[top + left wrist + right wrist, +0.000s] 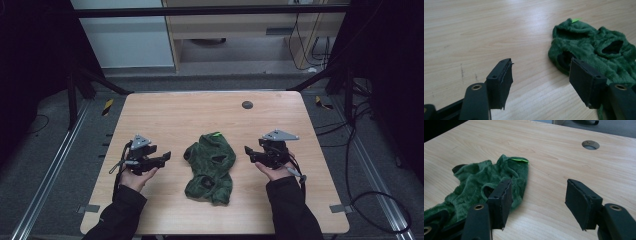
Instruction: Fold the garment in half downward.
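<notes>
A small dark green fleece garment lies crumpled in the middle of the wooden table, with a bright green tag at its far end. My left gripper hovers just left of it, open and holding nothing. In the left gripper view the garment lies ahead to the right, behind the right jaw, and the left gripper is over bare wood. My right gripper sits just right of the cloth, also open. In the right gripper view the garment lies behind the left jaw of the right gripper.
A round cable hole is set in the table near its far edge, seen again as the hole. Cables trail on the floor to the right. A dark metal frame stands around the table.
</notes>
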`<action>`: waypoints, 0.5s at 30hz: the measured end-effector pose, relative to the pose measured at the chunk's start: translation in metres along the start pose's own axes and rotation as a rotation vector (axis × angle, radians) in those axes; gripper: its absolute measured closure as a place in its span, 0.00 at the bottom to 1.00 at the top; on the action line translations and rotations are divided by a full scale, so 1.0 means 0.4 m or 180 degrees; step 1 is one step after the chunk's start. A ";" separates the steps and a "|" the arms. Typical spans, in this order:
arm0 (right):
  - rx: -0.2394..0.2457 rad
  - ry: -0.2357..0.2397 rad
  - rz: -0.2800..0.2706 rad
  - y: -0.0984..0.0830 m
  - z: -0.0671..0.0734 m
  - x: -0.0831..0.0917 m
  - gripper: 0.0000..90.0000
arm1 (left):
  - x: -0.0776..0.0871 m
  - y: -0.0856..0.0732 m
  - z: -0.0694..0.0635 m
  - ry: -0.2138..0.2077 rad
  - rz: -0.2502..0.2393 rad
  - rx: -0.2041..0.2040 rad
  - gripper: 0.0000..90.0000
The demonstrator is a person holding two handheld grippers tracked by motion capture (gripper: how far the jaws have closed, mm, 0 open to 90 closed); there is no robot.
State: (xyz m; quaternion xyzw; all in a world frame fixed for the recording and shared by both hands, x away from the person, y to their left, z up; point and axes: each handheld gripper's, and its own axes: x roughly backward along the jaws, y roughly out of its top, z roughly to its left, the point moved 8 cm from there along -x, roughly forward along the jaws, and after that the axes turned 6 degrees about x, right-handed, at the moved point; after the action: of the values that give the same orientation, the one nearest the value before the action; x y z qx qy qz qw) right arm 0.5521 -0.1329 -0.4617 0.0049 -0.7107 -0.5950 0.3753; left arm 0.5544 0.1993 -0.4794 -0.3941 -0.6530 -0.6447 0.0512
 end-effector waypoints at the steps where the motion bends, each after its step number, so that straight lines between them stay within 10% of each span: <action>1: 0.0035 -0.0003 0.0000 0.005 0.000 -0.004 0.43 | -0.004 0.006 -0.003 -0.0001 -0.0009 -0.0007 0.38; 15: 0.0078 0.0067 0.0023 0.044 0.020 -0.064 0.47 | -0.052 0.055 -0.029 -0.0078 -0.0007 -0.0068 0.42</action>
State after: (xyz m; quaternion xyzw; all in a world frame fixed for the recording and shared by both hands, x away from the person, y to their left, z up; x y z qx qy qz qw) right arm 0.5739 -0.1097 -0.4604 0.0133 -0.7139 -0.5848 0.3848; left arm 0.5763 0.1764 -0.4717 -0.4018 -0.6471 -0.6468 0.0384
